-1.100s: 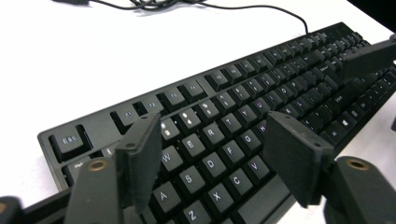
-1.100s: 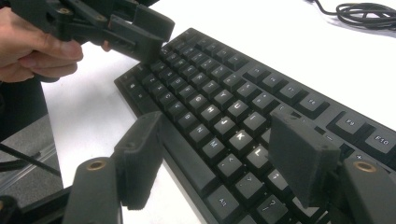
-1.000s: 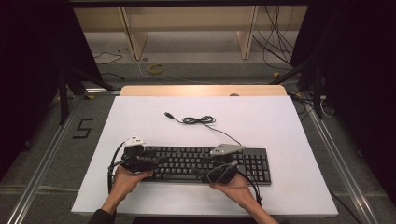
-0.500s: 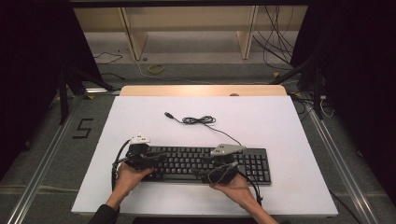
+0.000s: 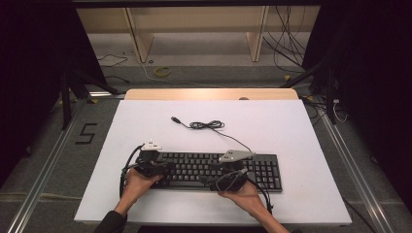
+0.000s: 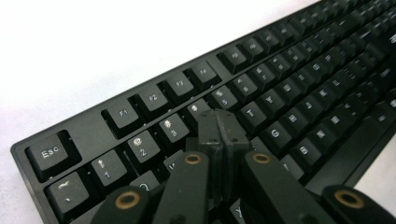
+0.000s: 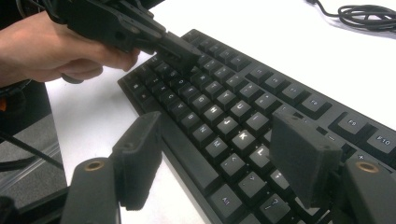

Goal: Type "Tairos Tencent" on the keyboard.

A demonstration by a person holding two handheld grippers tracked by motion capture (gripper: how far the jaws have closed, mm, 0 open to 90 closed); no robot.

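Note:
A black keyboard (image 5: pixel 194 165) lies flat at the near middle of the white table (image 5: pixel 291 131). My left gripper (image 5: pixel 164 167) hovers over the keyboard's left end. In the left gripper view its jaws have just been closing and now meet, pads together with nothing between them, just above the number row (image 6: pixel 219 126). The right gripper view shows that same gripper (image 7: pixel 186 57) low over the keys (image 7: pixel 224 107). My right gripper (image 5: pixel 213 182) is at the keyboard's front edge, open, its two pads (image 7: pixel 140 158) wide apart over the keys.
The keyboard's black cable (image 5: pixel 206 125) lies coiled on the table behind it, with its USB plug (image 5: pixel 175 119) free at the left. A wooden strip (image 5: pixel 209 93) runs along the table's far edge. Metal rails flank the table.
The left gripper's jaws have closed together over the keyboard's left end. Both hands have stayed almost where they were.

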